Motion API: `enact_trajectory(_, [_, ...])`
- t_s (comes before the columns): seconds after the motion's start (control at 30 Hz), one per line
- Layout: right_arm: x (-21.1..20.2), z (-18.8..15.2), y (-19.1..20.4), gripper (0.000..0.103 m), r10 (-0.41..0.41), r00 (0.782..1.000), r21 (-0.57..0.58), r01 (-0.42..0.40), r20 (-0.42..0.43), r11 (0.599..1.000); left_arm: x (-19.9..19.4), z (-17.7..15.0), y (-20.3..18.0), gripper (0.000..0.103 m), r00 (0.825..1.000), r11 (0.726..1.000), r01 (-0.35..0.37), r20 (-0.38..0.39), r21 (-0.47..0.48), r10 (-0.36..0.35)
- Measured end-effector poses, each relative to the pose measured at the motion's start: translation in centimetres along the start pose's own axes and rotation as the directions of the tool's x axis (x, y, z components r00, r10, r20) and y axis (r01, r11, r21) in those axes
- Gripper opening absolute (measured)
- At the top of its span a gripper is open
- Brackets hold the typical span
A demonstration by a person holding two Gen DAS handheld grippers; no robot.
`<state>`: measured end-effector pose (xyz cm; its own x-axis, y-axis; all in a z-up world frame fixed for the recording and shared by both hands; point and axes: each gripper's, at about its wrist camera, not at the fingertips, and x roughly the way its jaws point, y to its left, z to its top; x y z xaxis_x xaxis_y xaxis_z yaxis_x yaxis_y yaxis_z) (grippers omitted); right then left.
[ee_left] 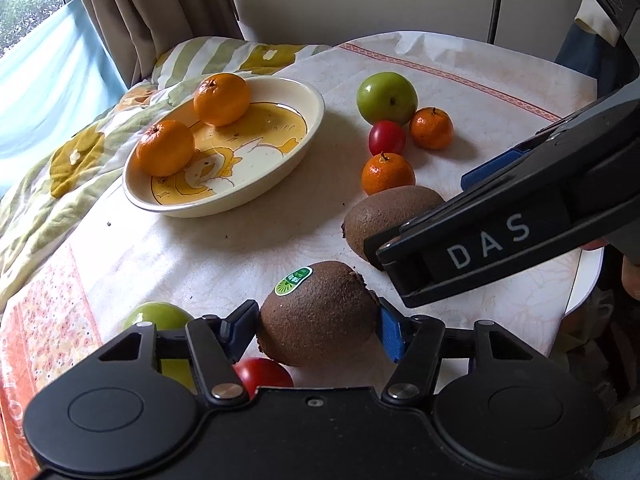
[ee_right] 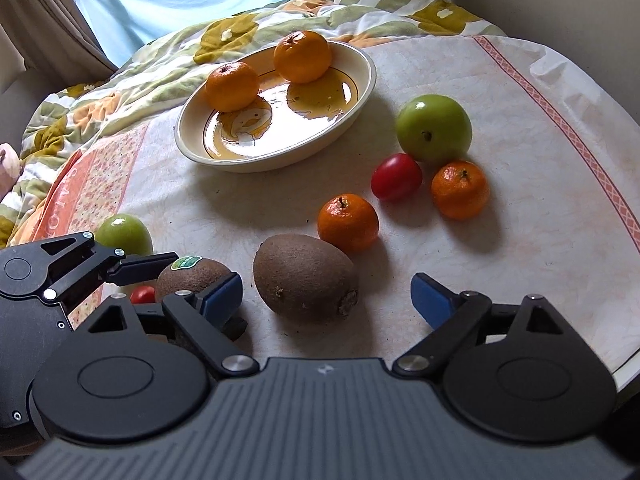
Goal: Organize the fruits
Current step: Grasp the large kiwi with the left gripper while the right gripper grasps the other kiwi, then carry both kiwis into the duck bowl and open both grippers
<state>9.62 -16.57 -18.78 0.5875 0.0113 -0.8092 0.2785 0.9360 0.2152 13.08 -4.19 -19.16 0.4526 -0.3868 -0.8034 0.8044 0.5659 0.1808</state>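
A brown kiwi with a green sticker [ee_left: 320, 320] lies on the tablecloth, and my left gripper [ee_left: 316, 322] is shut on it, one pad on each end. A second, plain kiwi [ee_right: 306, 280] lies between the spread fingers of my right gripper [ee_right: 326, 296], which is open, with its blue pads clear of the fruit. A cream plate with a duck picture [ee_right: 280, 164] holds two oranges [ee_right: 232, 86] [ee_right: 302, 56]. Loose beyond the kiwis are two small mandarins [ee_right: 348, 222] [ee_right: 460, 190], a red tomato [ee_right: 396, 176] and a green apple [ee_right: 434, 128].
Another green apple [ee_right: 124, 234] and a small red tomato [ee_right: 142, 294] sit right beside my left gripper. A flowered quilt [ee_right: 120, 72] bunches along the table's far left side. The round table's edge [ee_right: 624, 364] runs close on the right. Curtains hang behind.
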Motion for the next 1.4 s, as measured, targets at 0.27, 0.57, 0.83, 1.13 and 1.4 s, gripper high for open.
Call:
enact_trajectory(0.27, [1.0, 0.3, 0.1, 0.091, 0.025, 1.0, 0.031, -0.025, -0.014, 0.999, -0.4, -0.3, 0.4, 0.066, 1.0, 1.0, -0.008, -0.002, -0.015, 0.008])
enact_trajectory(0.57, [1.3, 0.3, 1.5, 0.075, 0.0, 1.0, -0.045, -0.001, -0.004, 0.999, -0.6, -0.4, 0.5, 0.066, 1.0, 1.0, -0.009, 0.004, -0.024, 0.009])
enact_trajectory(0.83, [-0.2, 0.4, 1.3, 0.075, 0.021, 1.0, -0.017, -0.02, 0.007, 1.0, -1.7, -0.1, 0.5, 0.066, 0.999, 1.0, -0.013, 0.03, -0.028, 0.013])
enact_trajectory(1.13, [-5.2, 2.2, 1.3, 0.075, 0.027, 0.997, -0.017, -0.026, 0.071, 1.0, -5.3, 1.2, 0.6, 0.066, 0.996, 0.997, -0.012, 0.089, -0.073, 0.018])
enact_trajectory(1.4, [-10.5, 5.3, 0.8, 0.074, 0.033, 0.989, -0.045, -0.026, 0.143, 0.999, -10.2, 4.2, 1.2, 0.066, 0.986, 0.986, -0.038, 0.153, -0.16, 0.063])
